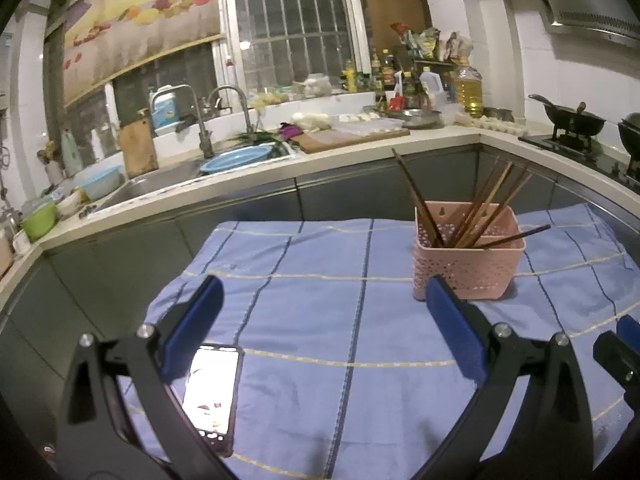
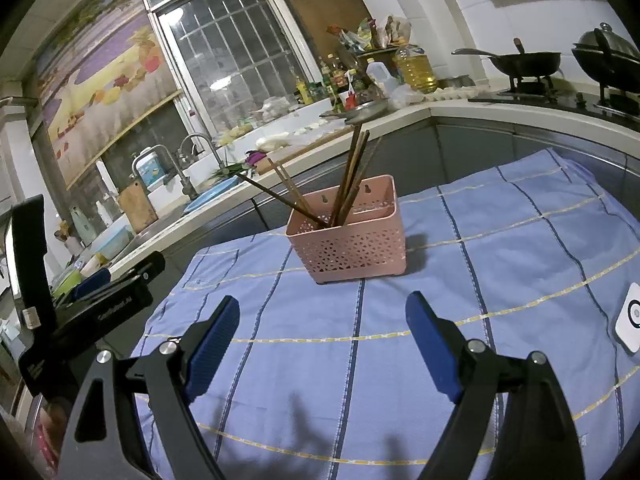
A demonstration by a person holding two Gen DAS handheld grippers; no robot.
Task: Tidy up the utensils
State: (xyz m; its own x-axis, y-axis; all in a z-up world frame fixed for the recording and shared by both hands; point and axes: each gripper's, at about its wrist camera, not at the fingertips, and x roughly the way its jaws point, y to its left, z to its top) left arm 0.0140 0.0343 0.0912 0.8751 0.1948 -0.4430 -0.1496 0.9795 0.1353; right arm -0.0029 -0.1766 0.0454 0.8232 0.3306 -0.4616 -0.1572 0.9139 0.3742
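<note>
A pink perforated basket (image 1: 468,268) stands on a blue checked cloth (image 1: 320,320) and holds several brown chopsticks (image 1: 476,208) that lean out at different angles. My left gripper (image 1: 324,292) is open and empty, held above the cloth in front and to the left of the basket. In the right wrist view the basket (image 2: 352,248) with the chopsticks (image 2: 352,176) is ahead, and my right gripper (image 2: 324,312) is open and empty just short of it. The left gripper's body (image 2: 108,296) shows at that view's left edge.
A lit phone (image 1: 212,396) lies on the cloth by my left finger. A white round-button device (image 2: 632,318) lies at the cloth's right edge. Behind runs a kitchen counter (image 1: 360,152) with sink (image 1: 160,180), cutting board, bottles and woks (image 2: 528,62).
</note>
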